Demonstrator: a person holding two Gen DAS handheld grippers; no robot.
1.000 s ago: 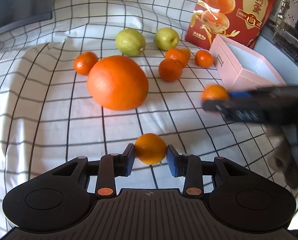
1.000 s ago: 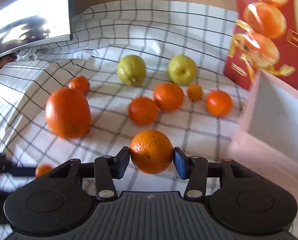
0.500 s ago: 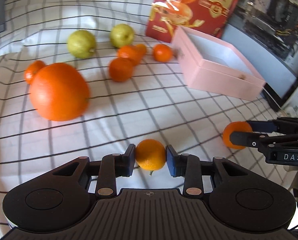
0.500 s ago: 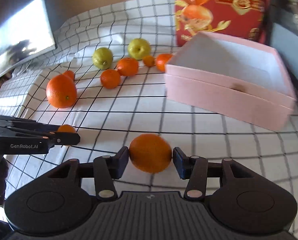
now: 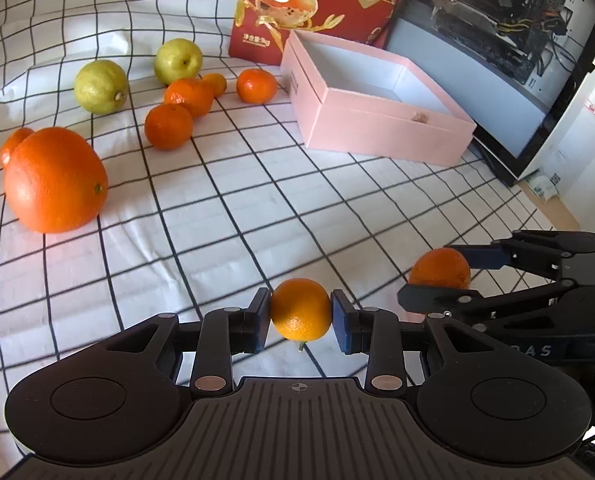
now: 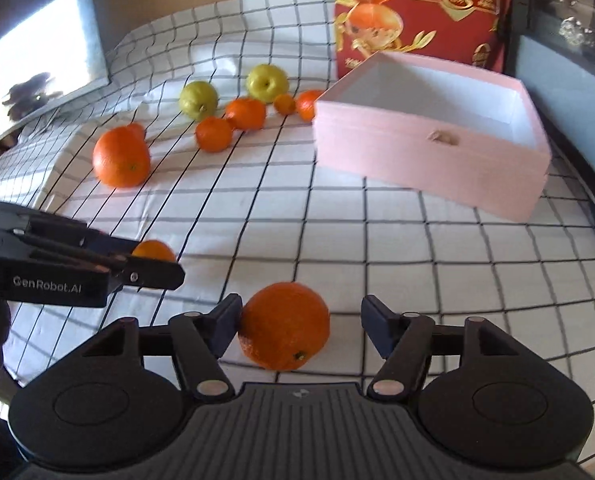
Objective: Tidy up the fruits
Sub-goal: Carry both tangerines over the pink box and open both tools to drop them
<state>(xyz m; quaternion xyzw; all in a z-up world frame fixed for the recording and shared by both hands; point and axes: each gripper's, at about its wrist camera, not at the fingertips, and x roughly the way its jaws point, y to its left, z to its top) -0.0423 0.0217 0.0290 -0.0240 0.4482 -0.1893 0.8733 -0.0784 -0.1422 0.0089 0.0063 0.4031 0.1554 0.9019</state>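
Note:
My left gripper [image 5: 301, 316] is shut on a small orange citrus [image 5: 301, 309], held just above the checked cloth. To its right, my right gripper [image 6: 301, 320] has its jaws opening around a tangerine [image 6: 285, 326] that rests on the cloth. The tangerine touches the left pad, and a gap shows at the right pad. An open pink box [image 5: 377, 136] stands beyond, with nothing inside it. At the far left lie a large orange [image 5: 55, 180], a lemon [image 5: 101, 86], a green apple [image 5: 178, 60] and several tangerines [image 5: 168, 126].
A red fruit carton [image 5: 317, 0] stands behind the pink box [image 6: 417, 160]. A glass-sided computer case [image 5: 497, 40] lines the right edge. A dark screen [image 6: 33, 60] leans at the far left. The checked cloth [image 5: 237, 208] lies between the grippers and the fruit cluster.
Both grippers have swung right, away from the fruit cluster and toward the front of the pink box. The right jaws have widened and let go of the tangerine. The left grip holds.

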